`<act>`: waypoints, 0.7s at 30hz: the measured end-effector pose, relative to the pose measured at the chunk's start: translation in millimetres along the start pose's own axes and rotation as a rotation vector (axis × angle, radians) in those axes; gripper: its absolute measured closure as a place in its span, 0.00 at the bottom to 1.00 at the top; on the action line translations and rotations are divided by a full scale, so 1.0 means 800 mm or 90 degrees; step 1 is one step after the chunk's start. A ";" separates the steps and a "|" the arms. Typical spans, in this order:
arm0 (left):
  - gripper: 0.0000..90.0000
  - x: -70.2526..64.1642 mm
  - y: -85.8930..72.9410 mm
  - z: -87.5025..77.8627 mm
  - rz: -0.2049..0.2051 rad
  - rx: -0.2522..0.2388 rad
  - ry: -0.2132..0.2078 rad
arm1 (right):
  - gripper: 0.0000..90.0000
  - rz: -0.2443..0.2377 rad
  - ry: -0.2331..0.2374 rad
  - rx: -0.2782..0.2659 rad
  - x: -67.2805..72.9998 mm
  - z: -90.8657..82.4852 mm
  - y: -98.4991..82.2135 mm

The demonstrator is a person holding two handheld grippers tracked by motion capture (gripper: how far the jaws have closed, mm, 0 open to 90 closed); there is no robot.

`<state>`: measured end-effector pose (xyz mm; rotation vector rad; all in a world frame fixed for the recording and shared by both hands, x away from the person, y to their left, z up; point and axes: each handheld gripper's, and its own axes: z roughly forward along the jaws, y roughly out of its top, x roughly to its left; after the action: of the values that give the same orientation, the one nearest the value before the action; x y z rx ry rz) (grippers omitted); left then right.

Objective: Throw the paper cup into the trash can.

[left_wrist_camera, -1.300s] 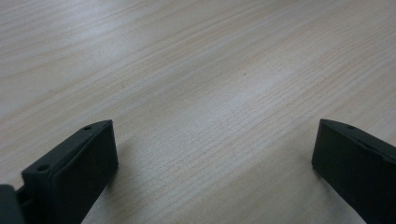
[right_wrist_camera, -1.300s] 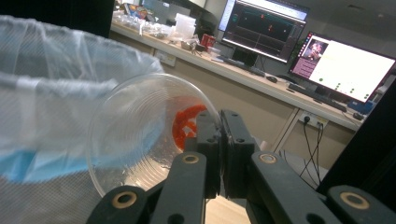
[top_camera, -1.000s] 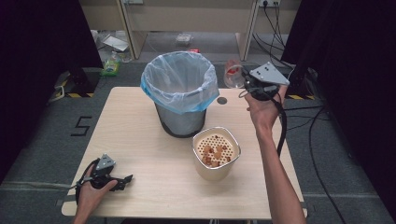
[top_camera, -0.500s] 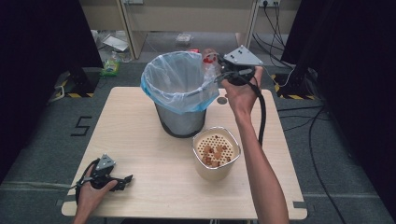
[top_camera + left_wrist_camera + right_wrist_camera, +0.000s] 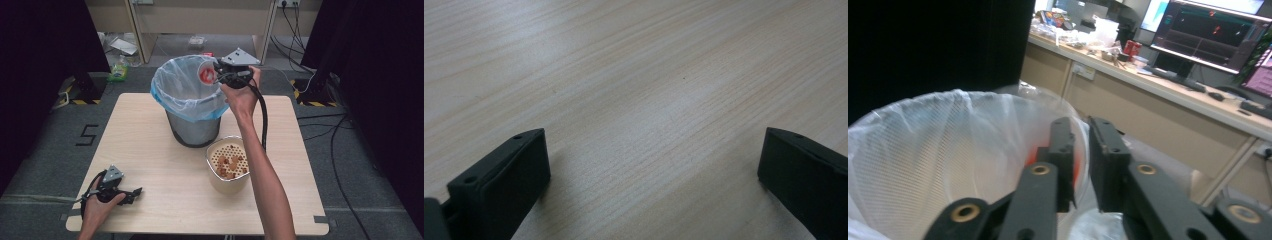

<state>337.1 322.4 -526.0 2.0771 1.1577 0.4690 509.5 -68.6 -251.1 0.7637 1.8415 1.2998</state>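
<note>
The table carries a bin lined with a clear bag; just beside it, nearer the person, stands a pot with a perforated insert holding brown bits. The right claw hangs over the bin's rim with a clear cup, red inside, at its tips above the bag. Its jaws have just been opening, a narrow gap between them, the cup beside one jaw. The left claw rests wide on the table's near corner.
</note>
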 end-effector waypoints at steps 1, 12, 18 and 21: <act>0.00 0.000 0.000 0.000 0.000 0.000 0.000 | 0.82 0.010 0.010 0.001 0.001 0.001 0.001; 0.00 0.000 0.000 0.000 0.000 0.000 0.000 | 0.68 0.021 -0.023 0.032 -0.033 -0.041 -0.020; 0.00 0.000 0.000 0.000 0.001 0.000 0.000 | 0.61 0.032 -0.036 0.057 -0.052 -0.067 -0.045; 0.00 0.000 0.000 0.000 0.000 0.000 0.000 | 0.57 0.040 -0.045 0.069 -0.058 -0.082 -0.058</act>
<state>337.1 322.4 -526.0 2.0773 1.1575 0.4684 477.7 -154.0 -270.8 0.9204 1.8570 1.2042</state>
